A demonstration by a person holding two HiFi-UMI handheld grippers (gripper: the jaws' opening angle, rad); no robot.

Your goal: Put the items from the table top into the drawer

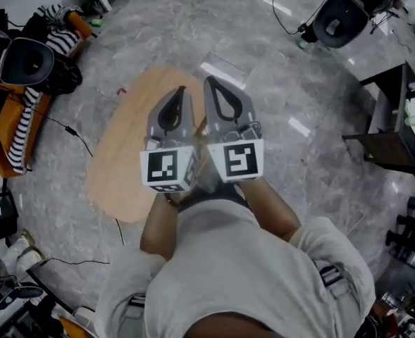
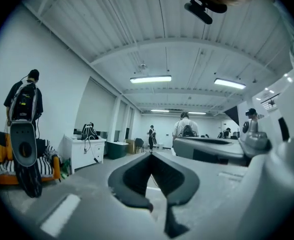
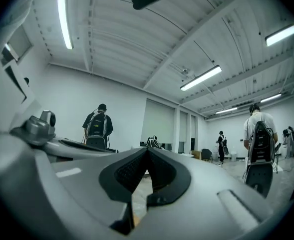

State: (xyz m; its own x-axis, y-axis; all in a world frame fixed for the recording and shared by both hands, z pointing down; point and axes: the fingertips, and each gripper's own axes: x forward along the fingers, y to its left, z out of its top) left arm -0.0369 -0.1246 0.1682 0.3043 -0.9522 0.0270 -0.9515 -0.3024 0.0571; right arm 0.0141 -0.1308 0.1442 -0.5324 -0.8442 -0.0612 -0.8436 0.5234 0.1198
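Note:
Both grippers are held up level, side by side, close under the head camera. My left gripper (image 1: 181,90) is shut with nothing between its jaws, and in its own view its tips (image 2: 150,154) meet against the far room. My right gripper (image 1: 208,82) is shut and empty too, its tips (image 3: 147,150) touching. Far below them stands a tan oval wooden table (image 1: 122,167), partly hidden by the grippers. No loose item or drawer shows on the part of it that I see.
An orange seat with striped cloth (image 1: 20,118) and a black round device (image 1: 27,60) stand at the left, with a cable (image 1: 77,134) on the grey floor. A dark shelf unit (image 1: 390,132) is at the right. People with backpacks (image 2: 186,129) (image 3: 98,126) stand across the room.

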